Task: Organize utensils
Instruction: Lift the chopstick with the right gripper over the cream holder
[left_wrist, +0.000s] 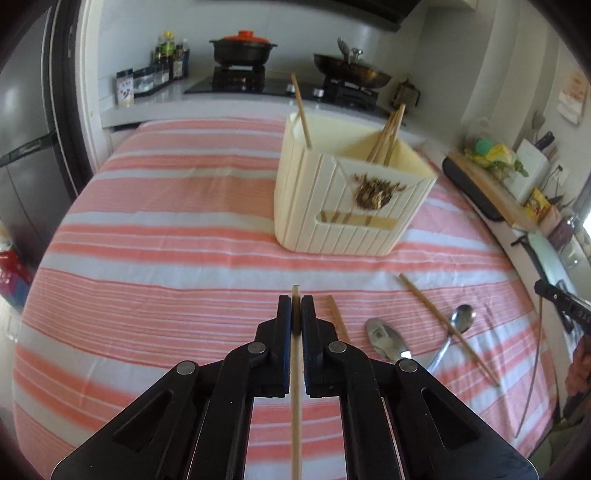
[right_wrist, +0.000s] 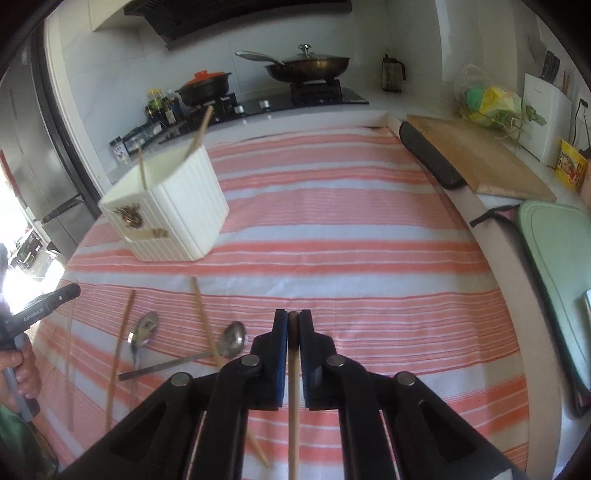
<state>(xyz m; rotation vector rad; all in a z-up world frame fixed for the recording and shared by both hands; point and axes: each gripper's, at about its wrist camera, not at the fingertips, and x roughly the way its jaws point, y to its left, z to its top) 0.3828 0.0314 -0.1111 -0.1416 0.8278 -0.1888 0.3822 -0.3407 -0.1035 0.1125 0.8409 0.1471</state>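
Observation:
A cream ribbed utensil holder (left_wrist: 343, 199) stands on the striped cloth with several chopsticks in it; it also shows in the right wrist view (right_wrist: 173, 218). My left gripper (left_wrist: 295, 306) is shut on a wooden chopstick (left_wrist: 295, 398), held above the cloth in front of the holder. My right gripper (right_wrist: 293, 321) is shut on another chopstick (right_wrist: 293, 406), to the right of the holder. Two metal spoons (left_wrist: 388, 341) (left_wrist: 461, 319) and loose chopsticks (left_wrist: 447, 328) lie on the cloth; the right wrist view shows the spoons (right_wrist: 232, 338) (right_wrist: 146, 326) too.
A pink and white striped cloth (left_wrist: 166, 277) covers the table. Behind it is a stove with a black pot (left_wrist: 242, 48) and a wok (left_wrist: 351, 72). A wooden board (right_wrist: 476, 158) and a green board (right_wrist: 557, 251) lie at the right.

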